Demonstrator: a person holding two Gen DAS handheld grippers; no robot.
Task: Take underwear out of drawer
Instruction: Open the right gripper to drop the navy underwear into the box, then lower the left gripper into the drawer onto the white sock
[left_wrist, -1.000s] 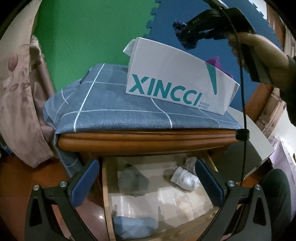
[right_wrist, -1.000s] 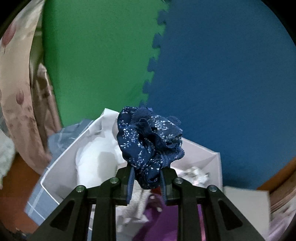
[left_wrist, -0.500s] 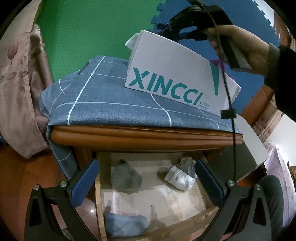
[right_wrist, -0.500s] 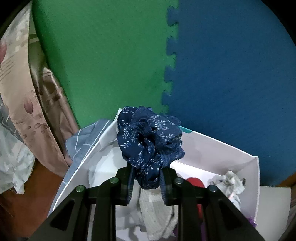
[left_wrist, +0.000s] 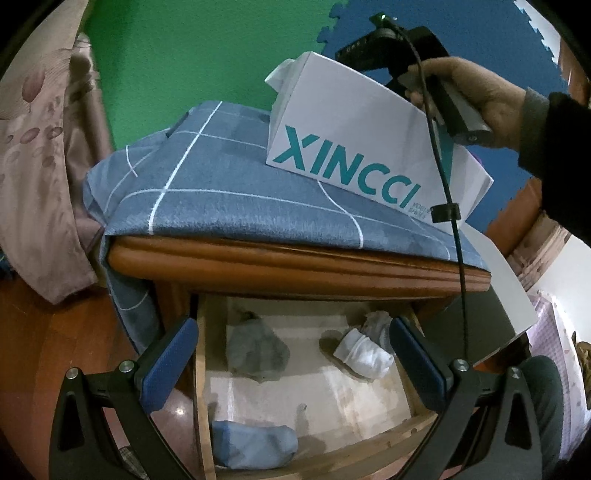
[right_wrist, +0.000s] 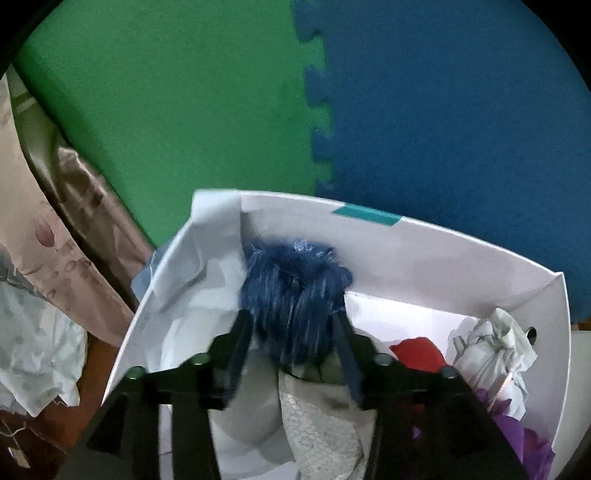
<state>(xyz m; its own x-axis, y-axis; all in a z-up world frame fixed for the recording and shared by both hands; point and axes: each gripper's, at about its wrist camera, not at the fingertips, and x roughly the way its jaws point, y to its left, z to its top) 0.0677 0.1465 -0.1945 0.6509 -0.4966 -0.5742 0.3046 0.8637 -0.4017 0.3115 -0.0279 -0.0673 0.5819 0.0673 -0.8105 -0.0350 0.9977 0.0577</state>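
Jaws just spreading on the right gripper (right_wrist: 295, 332), blurred navy underwear (right_wrist: 291, 291) between them, over the white box (right_wrist: 424, 254); left gripper (left_wrist: 291, 350) gapes above the drawer (left_wrist: 314, 384).

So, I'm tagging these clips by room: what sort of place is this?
Probably a bedroom: a wooden nightstand with its drawer open on folded underwear, and a floral curtain alongside.

light: dim, soft | blur: dark blue cloth (right_wrist: 293, 291) smeared in right view | left view sharp | edges: round, bent, black corners
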